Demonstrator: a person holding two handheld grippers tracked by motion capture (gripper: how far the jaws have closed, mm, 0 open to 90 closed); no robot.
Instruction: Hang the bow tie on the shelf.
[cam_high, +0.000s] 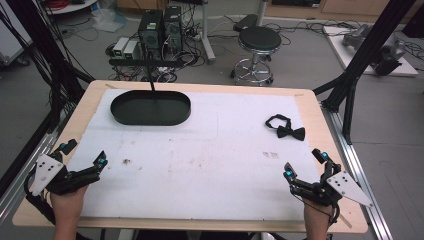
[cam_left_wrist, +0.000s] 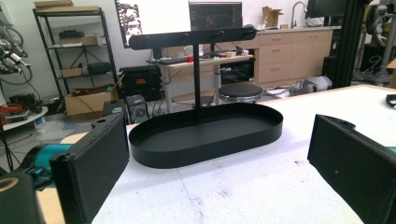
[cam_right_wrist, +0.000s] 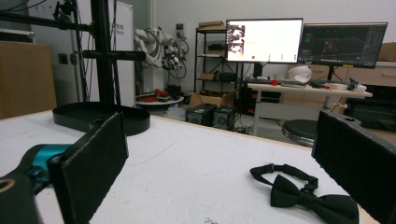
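Bow tie (cam_high: 285, 128): flat on table (cam_high: 210, 165), right of stand tray (cam_high: 150, 107).
Right gripper (cam_high: 306, 164): jaws apart, empty; I approach low, pinch knot.
Left gripper (cam_high: 84, 155): jaws apart, empty.

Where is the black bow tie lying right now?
In the high view the bow tie lies flat on the white table cover at its right side, just ahead of the open right gripper, far from the oval tray.

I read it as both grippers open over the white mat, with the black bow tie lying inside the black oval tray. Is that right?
Not quite. The black bow tie lies on the white mat near the right gripper, well apart from the black oval tray, as the high view shows. The tray holds just its upright stand. The rest holds: the left gripper and the right one are both open.
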